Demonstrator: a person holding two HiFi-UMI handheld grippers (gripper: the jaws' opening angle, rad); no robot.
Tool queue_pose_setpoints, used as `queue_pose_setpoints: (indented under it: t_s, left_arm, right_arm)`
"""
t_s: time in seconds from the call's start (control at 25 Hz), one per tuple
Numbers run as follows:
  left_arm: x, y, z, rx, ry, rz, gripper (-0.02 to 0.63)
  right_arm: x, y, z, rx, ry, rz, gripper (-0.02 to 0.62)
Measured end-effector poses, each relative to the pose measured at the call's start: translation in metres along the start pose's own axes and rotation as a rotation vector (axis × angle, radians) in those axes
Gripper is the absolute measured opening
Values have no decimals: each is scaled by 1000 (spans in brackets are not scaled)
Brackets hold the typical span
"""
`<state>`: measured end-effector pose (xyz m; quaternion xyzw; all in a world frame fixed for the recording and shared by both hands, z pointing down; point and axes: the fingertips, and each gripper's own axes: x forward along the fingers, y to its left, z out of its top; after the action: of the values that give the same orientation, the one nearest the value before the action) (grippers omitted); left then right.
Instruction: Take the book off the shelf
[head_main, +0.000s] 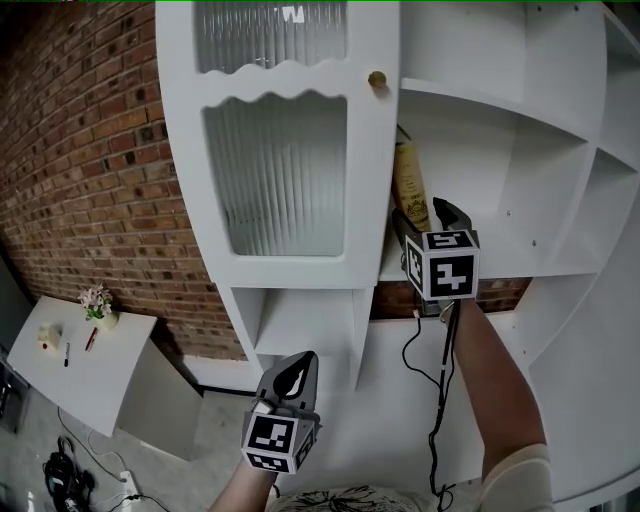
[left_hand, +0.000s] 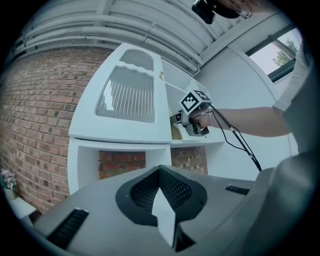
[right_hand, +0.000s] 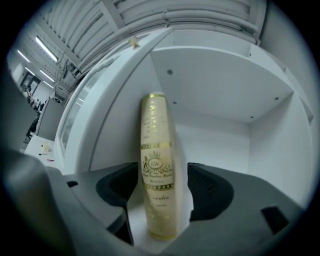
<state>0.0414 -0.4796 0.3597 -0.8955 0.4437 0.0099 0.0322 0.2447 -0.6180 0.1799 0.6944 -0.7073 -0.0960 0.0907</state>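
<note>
The head view looks forward and down from the person's head at a white cabinet (head_main: 275, 170) a little way off, with the left claw (head_main: 296, 368) at 6 o'clock and the right claw (head_main: 425, 218) near 3 o'clock. The left claw view sits low and farther back. It faces the same cabinet and catches the right claw at 1 o'clock. The right claw view is closest, looking level into the shelf bay (right_hand: 220, 100) at a book (right_hand: 157, 160) dead centre. The head view shares that book at 2 o'clock.
</note>
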Motion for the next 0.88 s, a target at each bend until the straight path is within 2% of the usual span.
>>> queue_pose_setpoints:
  t_s: [0.24, 0.36, 0.48, 0.88]
  left_arm:
    - [11, 3, 1, 4, -9, 5, 8]
    - [14, 4, 3, 10, -11, 6, 8]
    - [16, 5, 3, 12, -11, 6, 8]
    - [14, 6, 5, -3, 6, 9, 8]
  right_arm:
    - [37, -2, 7, -26, 61, -16, 311]
    - [50, -3, 4, -16, 92, 5, 311]
    - [57, -4, -1, -17, 112, 23, 288]
    - [57, -19, -2, -25, 101, -9, 236]
